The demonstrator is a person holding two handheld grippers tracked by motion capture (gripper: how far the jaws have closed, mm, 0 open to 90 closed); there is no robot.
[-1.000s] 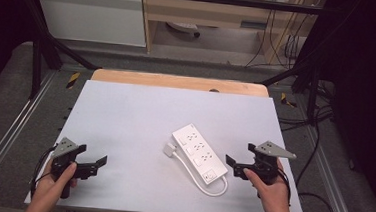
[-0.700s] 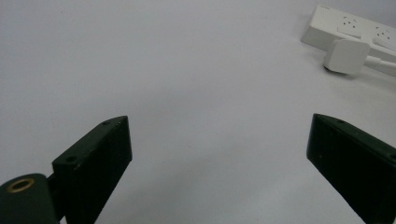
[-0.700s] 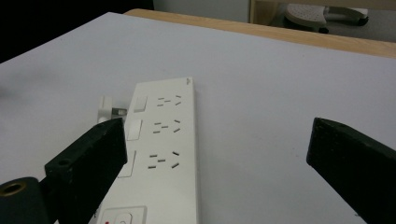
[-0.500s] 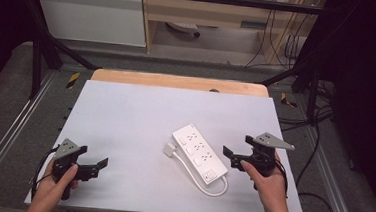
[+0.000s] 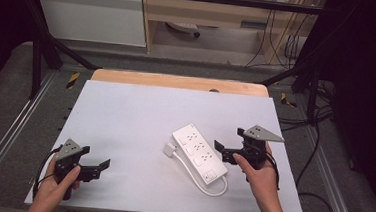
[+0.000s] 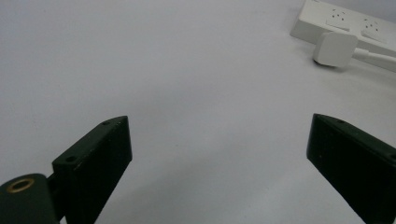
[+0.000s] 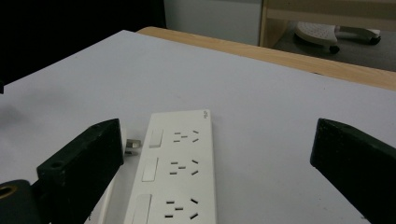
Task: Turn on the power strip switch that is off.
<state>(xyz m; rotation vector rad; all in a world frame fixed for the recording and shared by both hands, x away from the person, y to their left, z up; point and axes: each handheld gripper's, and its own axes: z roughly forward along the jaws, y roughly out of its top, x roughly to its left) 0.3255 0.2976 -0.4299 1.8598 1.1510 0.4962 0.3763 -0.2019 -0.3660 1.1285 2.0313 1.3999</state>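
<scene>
The white power strip [image 5: 199, 152] lies flat on the surface [image 5: 140, 112], just ahead of the right tongs [image 5: 223, 151] and close to touching them, well apart from the left tongs [image 5: 100, 166]. Its long axis runs straight away from the right tongs, so their spread jaws stand either side of its near end, as the right gripper view shows. Both tongs are released, holding nothing. The strip's plug [image 5: 169, 150] rests beside it on the side facing the left tongs, its cord looping round the strip's end. The right hand [image 5: 261, 179] is clearly the nearer, likely to take the strip across its width. No containers are present.
</scene>
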